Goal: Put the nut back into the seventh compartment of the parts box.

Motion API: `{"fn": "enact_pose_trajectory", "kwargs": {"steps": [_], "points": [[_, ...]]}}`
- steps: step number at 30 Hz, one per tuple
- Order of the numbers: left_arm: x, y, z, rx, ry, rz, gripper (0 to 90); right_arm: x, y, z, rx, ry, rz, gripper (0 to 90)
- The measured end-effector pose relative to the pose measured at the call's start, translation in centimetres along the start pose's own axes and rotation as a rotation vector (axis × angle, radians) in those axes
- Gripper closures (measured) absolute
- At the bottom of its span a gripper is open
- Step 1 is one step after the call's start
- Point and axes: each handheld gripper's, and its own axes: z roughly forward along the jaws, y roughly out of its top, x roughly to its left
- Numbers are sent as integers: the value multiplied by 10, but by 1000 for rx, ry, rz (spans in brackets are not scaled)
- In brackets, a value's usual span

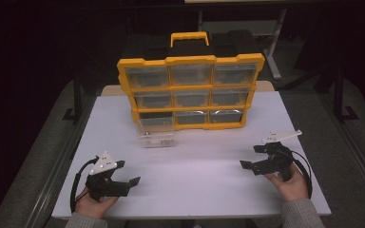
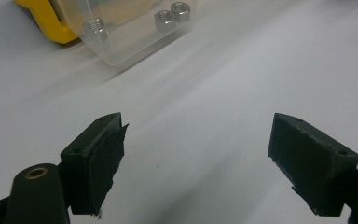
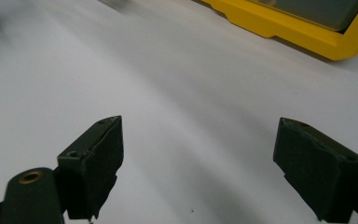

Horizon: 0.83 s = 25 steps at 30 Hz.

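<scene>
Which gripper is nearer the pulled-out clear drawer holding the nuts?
Left. The left gripper sits just below and left of the clear drawer; the right gripper is far off to its right.

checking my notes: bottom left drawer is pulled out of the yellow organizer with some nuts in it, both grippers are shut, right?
Not quite. Both the left gripper and the right gripper are open, jaws wide apart, as each gripper view shows. The rest holds: the drawer sits out of the yellow organizer, with nuts inside.

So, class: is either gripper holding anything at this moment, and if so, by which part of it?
Nothing is held. The left gripper and the right gripper both have their jaws wide apart over the bare white table.
</scene>
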Motion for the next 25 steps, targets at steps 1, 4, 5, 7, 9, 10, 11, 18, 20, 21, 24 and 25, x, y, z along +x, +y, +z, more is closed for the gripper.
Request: {"fn": "enact_pose_trajectory", "kwargs": {"steps": [1, 4, 5, 7, 9, 10, 11, 18, 20, 21, 24, 25], "points": [[0, 0, 0, 1, -1, -2, 180, 0, -2, -1, -3, -1, 3, 149], [-1, -1, 1, -7, -6, -4, 181, 0, -7, -1, -15, -1, 2, 145], [-1, -1, 1, -1, -7, 7, 181, 1, -9, -2, -17, -2, 13, 143], [-2, -1, 2, 6, -12, 6, 181, 2, -13, -3, -23, 0, 17, 142], [-2, -1, 3, 10, -20, 13, 181, 3, -17, -3, -29, -3, 22, 142], [-3, -1, 4, 9, -27, 5, 181, 3, -18, -3, -27, -3, 23, 141], [-3, -2, 5, 15, -32, 10, 181, 4, -19, -3, -29, -3, 27, 140], [-5, -2, 7, 25, -34, 23, 181, 13, -25, -3, -29, -1, 5, 138], [-4, -2, 7, 24, -38, 24, 181, 16, -26, -4, -36, 3, 2, 139], [-4, -2, 7, 27, -42, 21, 181, 16, -26, -4, -38, 4, -1, 139], [-4, -2, 9, 30, -43, 24, 181, 18, -26, -4, -38, 9, -8, 139], [-4, -2, 9, 31, -43, 25, 181, 19, -26, -3, -39, 11, -5, 139]]}}
